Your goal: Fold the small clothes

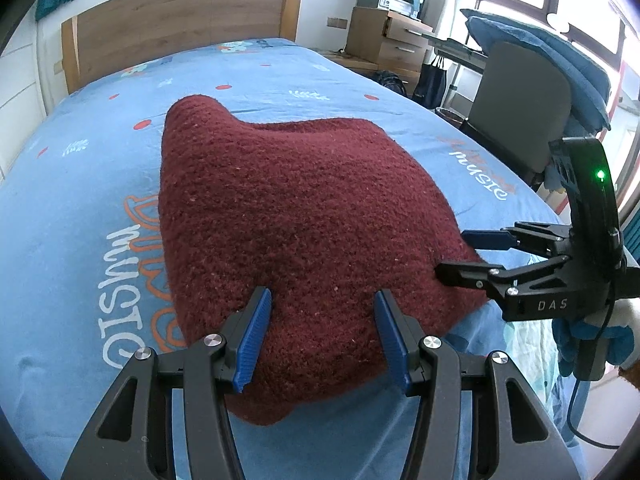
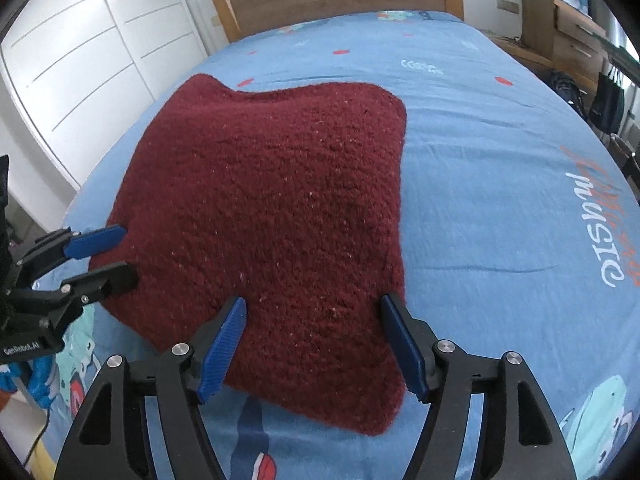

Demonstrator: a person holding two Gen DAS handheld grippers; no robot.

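Observation:
A dark red knitted garment point(image 1: 296, 216) lies spread on the blue printed bedsheet point(image 1: 72, 208); it also shows in the right wrist view point(image 2: 272, 216). My left gripper point(image 1: 322, 300) is open over the garment's near edge, with nothing between its blue pads. My right gripper point(image 2: 314, 304) is open over the garment's near right corner, also empty. In the left wrist view the right gripper point(image 1: 452, 252) reaches in from the right, open at the garment's edge. In the right wrist view the left gripper point(image 2: 124, 254) reaches in from the left, open at the garment's left edge.
A wooden headboard point(image 1: 180, 20) stands at the far end of the bed. A chair draped with blue cloth point(image 1: 536, 80) and wooden drawers point(image 1: 392, 40) stand to the right. White wardrobe doors point(image 2: 80, 60) are on the left.

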